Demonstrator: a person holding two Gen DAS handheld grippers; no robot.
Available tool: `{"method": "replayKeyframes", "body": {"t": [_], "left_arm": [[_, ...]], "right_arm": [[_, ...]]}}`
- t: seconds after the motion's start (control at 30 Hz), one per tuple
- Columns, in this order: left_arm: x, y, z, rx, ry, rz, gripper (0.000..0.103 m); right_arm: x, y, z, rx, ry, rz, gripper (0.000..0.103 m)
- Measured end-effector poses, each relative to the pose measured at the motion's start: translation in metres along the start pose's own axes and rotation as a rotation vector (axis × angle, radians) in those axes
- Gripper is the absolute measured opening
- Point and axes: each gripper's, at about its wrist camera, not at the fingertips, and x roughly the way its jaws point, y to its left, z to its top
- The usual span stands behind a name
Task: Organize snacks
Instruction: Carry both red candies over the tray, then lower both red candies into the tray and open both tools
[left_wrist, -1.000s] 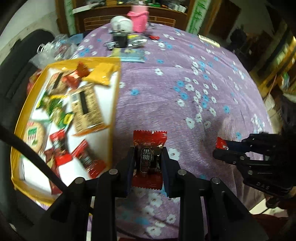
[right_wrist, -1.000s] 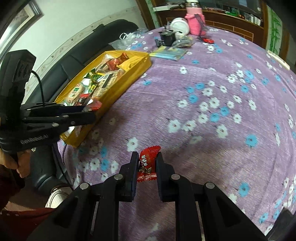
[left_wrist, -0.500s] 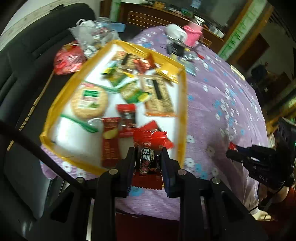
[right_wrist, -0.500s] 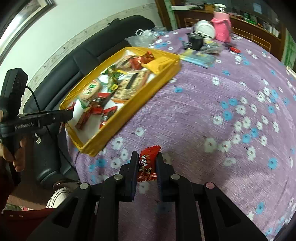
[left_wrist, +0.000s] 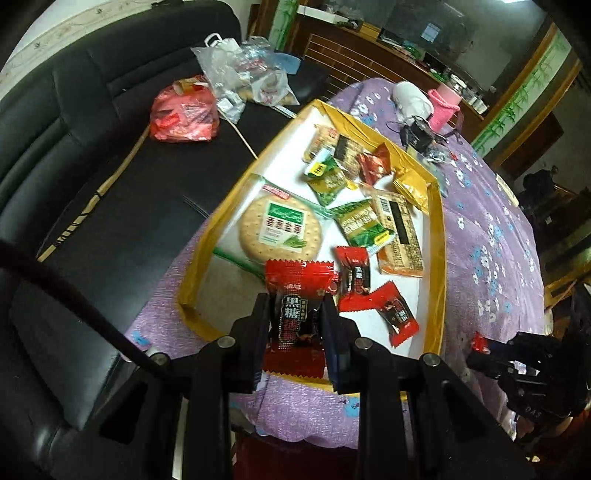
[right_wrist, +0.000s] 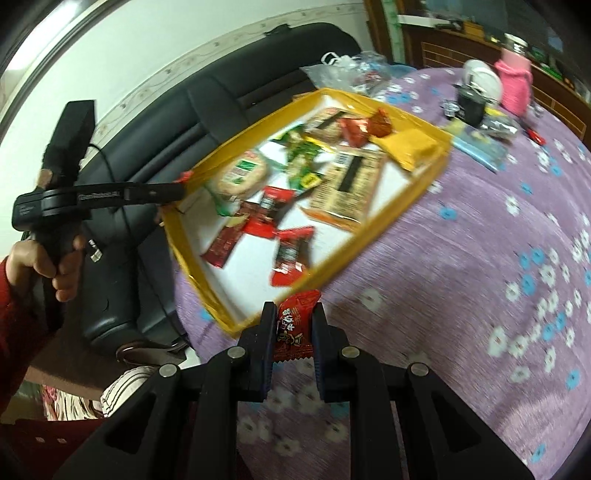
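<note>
Left gripper (left_wrist: 295, 317) clamped on a red brown-sugar candy packet (left_wrist: 298, 291), both fingers pressed against its sides, packet upright with black label facing the camera. It hangs over the near end of the yellow tray (left_wrist: 437, 258), above the near rim. In the right wrist view the left gripper (right_wrist: 183, 184) reaches in from the left over the tray's left rim, only a red scrap of the packet visible at its tip.

Right gripper (right_wrist: 293, 328) closed on a small red candy (right_wrist: 295, 325), wrapper pinched between the fingers, held above the purple floral tablecloth (right_wrist: 480, 258) just beside the tray's near corner, outside it. In the left wrist view the right gripper (left_wrist: 480, 349) sits at lower right, off the tray's right side, red candy tip (left_wrist: 479, 341) showing.

Tray sits at the table edge next to a black sofa (left_wrist: 92, 129). Inside: round cracker pack (left_wrist: 279, 229) with green label, green snack packets (left_wrist: 364, 227), tan barcode wafer pack (left_wrist: 399, 236), two red candies (left_wrist: 354, 277) lying near the front, another red candy (left_wrist: 397, 314) close to the right wall, red foil packets (left_wrist: 373, 164) and a yellow packet (left_wrist: 410, 184) at the far end.

Far end of the table: white cup (left_wrist: 412, 99), pink holder (left_wrist: 445, 109), black small item (left_wrist: 417, 134). On the sofa: red plastic bag (left_wrist: 183, 114) and clear plastic bags (left_wrist: 243, 81). Person's left hand (right_wrist: 44, 262) grips the left gripper handle, red sleeve.
</note>
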Motion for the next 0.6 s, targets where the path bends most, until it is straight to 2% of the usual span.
{"method": "replayKeyframes", "body": {"t": [0.23, 0.5, 0.6], "left_arm": [[0.021, -0.028, -0.004, 0.071, 0.076, -0.125, 0.028], [0.063, -0.059, -0.009, 0.171, 0.215, -0.174, 0.029], [0.070, -0.061, -0.011, 0.194, 0.235, -0.166, 0.029]], "right_arm": [[0.016, 0.016, 0.018, -0.015, 0.015, 0.031, 0.016], [0.029, 0.026, 0.019, -0.028, 0.048, 0.027, 0.016], [0.030, 0.024, 0.020, -0.022, 0.051, 0.019, 0.016]]}}
